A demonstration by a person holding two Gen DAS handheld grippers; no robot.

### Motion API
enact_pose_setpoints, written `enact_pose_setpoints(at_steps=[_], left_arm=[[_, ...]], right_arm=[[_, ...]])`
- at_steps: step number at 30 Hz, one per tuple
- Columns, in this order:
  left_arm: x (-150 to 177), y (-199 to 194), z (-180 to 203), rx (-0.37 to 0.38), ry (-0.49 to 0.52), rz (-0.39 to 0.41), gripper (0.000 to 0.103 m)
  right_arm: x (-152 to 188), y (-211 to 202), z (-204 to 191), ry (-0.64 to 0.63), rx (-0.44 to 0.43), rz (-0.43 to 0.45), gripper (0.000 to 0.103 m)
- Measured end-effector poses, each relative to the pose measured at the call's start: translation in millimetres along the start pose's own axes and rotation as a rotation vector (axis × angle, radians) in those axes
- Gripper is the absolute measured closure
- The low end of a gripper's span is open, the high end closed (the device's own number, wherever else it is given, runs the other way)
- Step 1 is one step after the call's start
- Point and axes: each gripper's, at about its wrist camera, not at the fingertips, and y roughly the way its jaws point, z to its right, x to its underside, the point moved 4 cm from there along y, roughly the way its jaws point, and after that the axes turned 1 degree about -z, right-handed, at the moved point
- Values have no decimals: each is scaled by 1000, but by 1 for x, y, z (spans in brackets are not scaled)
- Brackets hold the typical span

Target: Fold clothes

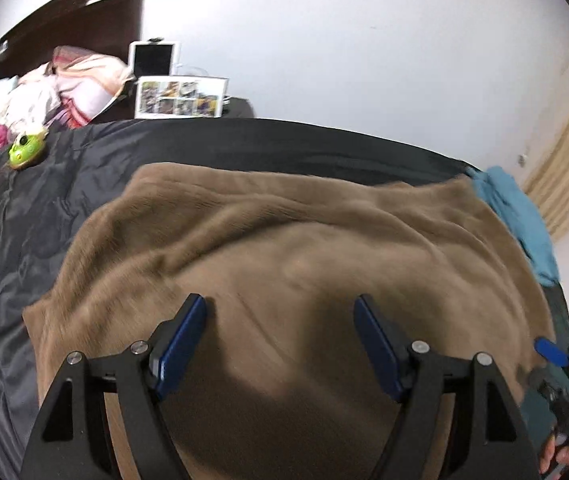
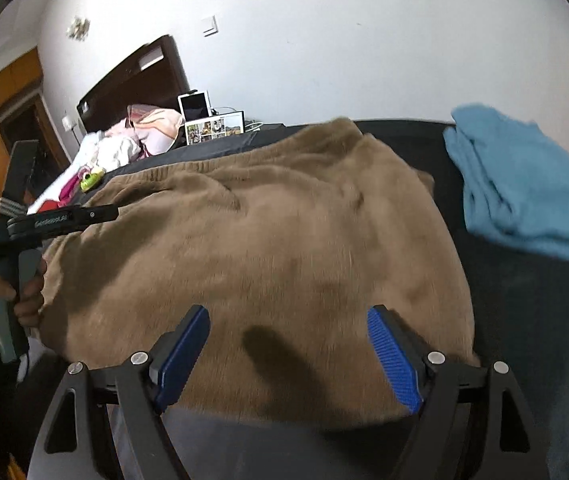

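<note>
A brown, fuzzy, fleece-like garment (image 1: 284,248) lies spread and rumpled on the dark grey quilted bed cover (image 1: 24,216), and it is the landmark here. Both sets of tongs hover above its near part: the left tongs (image 1: 280,344) stand wide apart with nothing between their blue pads (image 1: 182,344), and the right tongs (image 2: 288,354) likewise gape with only cloth beneath them. Neither grips anything.

The step in hand looks like the approach for a fold: the garment is laid out but not yet doubled over. The next move probably calls for each pair of tongs to drop onto an edge or corner nearest the person, pinch the thick pile without bunching it, then carry that edge across toward the far side.

The right wrist view shows what the other barely does: the person's left hand (image 2: 8,292) around the grey handle at the garment's left edge, and the folded light blue cloth (image 2: 524,184) well to the garment's right (perhaps already finished, though motion blur makes that unsure). The left wrist view alone shows a green toy (image 1: 24,150) beyond the garment's far left corner.
</note>
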Motion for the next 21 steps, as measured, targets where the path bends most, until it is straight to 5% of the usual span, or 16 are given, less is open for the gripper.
enact_pose_setpoints(at_steps=[6,11,21], left_arm=[[30,-3,30,-28,99,-11,22],[39,10,25,-26,79,-12,21],[45,10,25,-18,85,13,19]], right_arm=[[12,-15,-1,-1,22,10,20],[31,14,-3,-63,87,-98,20],[33,-9,1,16,94,-35,20]])
